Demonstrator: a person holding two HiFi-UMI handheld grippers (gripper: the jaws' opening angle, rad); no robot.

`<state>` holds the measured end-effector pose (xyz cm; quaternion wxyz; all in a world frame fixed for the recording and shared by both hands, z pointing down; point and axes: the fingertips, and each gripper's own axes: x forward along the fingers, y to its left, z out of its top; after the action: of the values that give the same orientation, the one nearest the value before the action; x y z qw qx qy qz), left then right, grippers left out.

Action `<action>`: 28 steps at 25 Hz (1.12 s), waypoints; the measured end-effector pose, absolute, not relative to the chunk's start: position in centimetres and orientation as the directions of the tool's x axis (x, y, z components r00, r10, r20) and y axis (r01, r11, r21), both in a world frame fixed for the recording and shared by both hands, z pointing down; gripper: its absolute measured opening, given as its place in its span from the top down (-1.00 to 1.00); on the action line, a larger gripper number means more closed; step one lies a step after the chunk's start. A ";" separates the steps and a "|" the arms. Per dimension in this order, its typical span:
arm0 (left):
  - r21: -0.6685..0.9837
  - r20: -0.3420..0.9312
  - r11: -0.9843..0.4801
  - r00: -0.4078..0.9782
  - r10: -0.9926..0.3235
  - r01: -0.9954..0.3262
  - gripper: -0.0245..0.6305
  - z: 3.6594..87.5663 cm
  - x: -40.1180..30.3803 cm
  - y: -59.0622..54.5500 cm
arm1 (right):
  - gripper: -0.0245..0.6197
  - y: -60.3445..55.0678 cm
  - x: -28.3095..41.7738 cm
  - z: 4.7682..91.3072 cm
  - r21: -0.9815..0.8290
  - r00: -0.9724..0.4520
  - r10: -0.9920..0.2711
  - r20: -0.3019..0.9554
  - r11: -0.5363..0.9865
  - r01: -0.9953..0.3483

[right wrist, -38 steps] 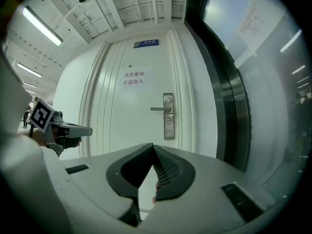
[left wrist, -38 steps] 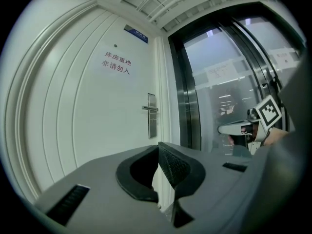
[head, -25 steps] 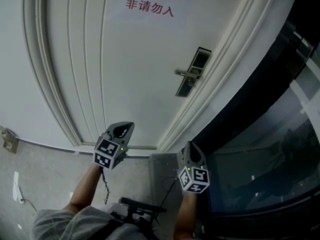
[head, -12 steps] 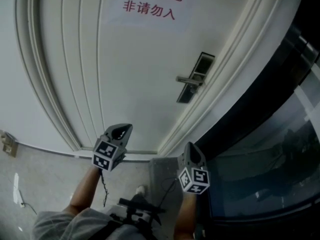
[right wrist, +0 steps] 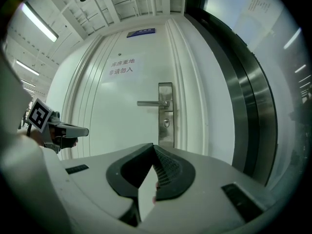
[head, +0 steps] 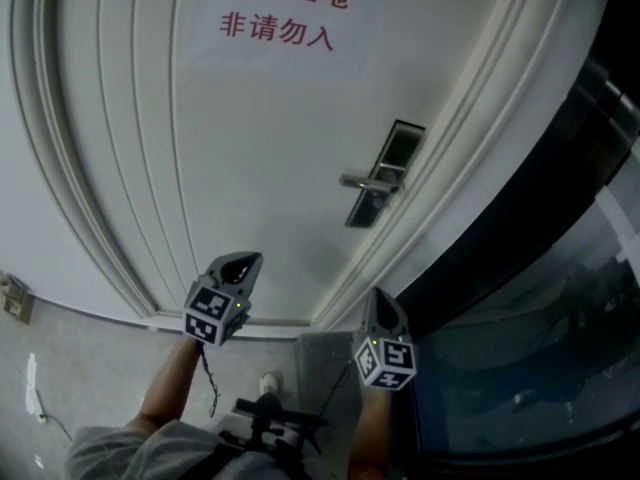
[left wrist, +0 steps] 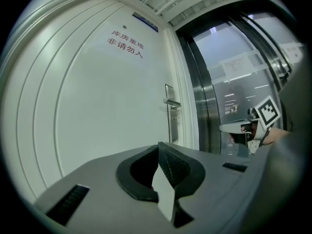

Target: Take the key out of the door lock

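Note:
The white door [head: 270,148] carries a steel lock plate [head: 385,173] with a lever handle [head: 360,181] pointing left. In the right gripper view the plate [right wrist: 165,113] faces me, with the round keyhole [right wrist: 166,123] below the lever [right wrist: 152,103]; the key is too small to make out. My left gripper [head: 243,260] and right gripper [head: 378,296] are held side by side, level, well short of the door. Both are shut and empty, the left tips [left wrist: 158,145] and right tips [right wrist: 153,145] meeting. The lock [left wrist: 171,113] lies right of the left gripper's line.
A red-lettered paper sign [head: 280,18] hangs high on the door. A dark metal frame and glass wall [head: 520,268] run along the right. On the grey floor [head: 90,368] lie a white cable [head: 33,388] and a small wall box [head: 12,298]. A shoe [head: 268,380] shows below.
The door and sign have slid down and left in the head view and look closer. Both grippers came forward together, still shut. A shoe has appeared below.

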<state>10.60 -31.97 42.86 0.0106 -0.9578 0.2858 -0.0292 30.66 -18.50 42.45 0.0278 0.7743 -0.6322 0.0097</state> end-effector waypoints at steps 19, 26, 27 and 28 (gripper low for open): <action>-0.026 0.064 -0.814 0.811 -0.581 -0.581 0.90 42.8 16.0 -38.5 | 0.90 -26.2 36.6 41.3 0.035 0.154 -0.987 0.037 -0.153 -0.988; -0.020 0.069 -0.809 0.806 -0.588 -0.588 0.90 42.9 16.9 -40.0 | 0.90 -28.4 37.6 40.6 0.062 0.140 -0.990 0.023 -0.138 -0.989; -0.020 0.070 -0.808 0.805 -0.589 -0.589 0.90 43.0 17.0 -40.2 | 0.90 -28.7 37.7 40.4 0.068 0.136 -0.991 0.018 -0.134 -0.989; -0.020 0.070 -0.807 0.804 -0.590 -0.590 0.90 43.0 17.1 -40.4 | 0.90 -29.0 37.8 40.2 0.076 0.131 -0.991 0.014 -0.130 -0.989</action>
<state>17.09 -40.35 42.98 -0.0016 -0.9498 0.3106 -0.0363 37.84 -28.95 40.19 0.0332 0.7514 -0.6587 -0.0199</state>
